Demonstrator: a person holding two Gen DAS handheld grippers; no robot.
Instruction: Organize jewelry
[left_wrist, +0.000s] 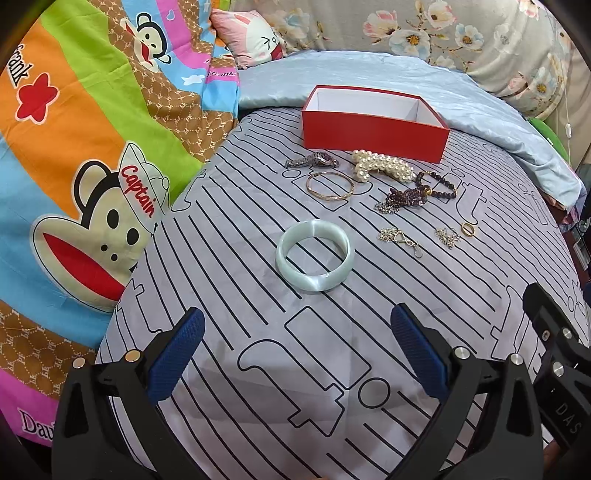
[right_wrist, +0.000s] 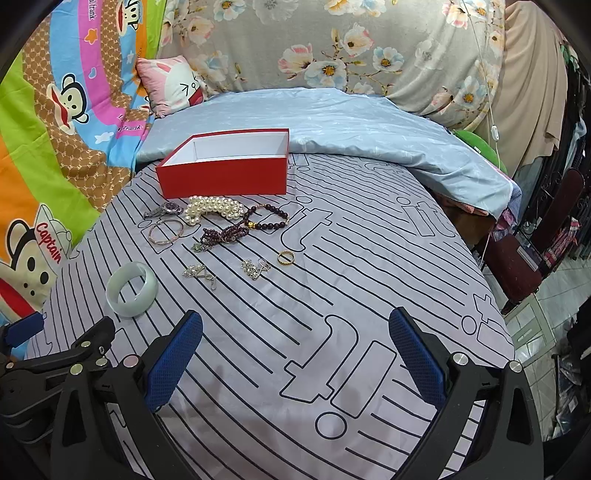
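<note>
Now both tongs wide, gripping nothing: left tongs (left_wrist: 297, 354) facing pale green bangle (left_wrist: 314, 255) at 12 o'clock; right tongs (right_wrist: 295, 356) hovering over bed (right_wrist: 369, 280); red box (right_wrist: 225, 168) beyond.

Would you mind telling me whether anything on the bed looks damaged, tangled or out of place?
Nothing looks damaged. The red box appears empty, and the purple bead strand lies bunched with a chain, possibly tangled.

The cartoon monkey's white cap (left_wrist: 142, 177), at nine o'clock in the left wrist view, reads "Captain" in red script. The colourful monkey-print quilt (left_wrist: 74, 122) carries "Frank" at ten o'clock, again near twelve, and "Dav…" cut off at seven. White letters "DAS" stand on the right gripper's black body (left_wrist: 567, 417) at four o'clock.
</note>
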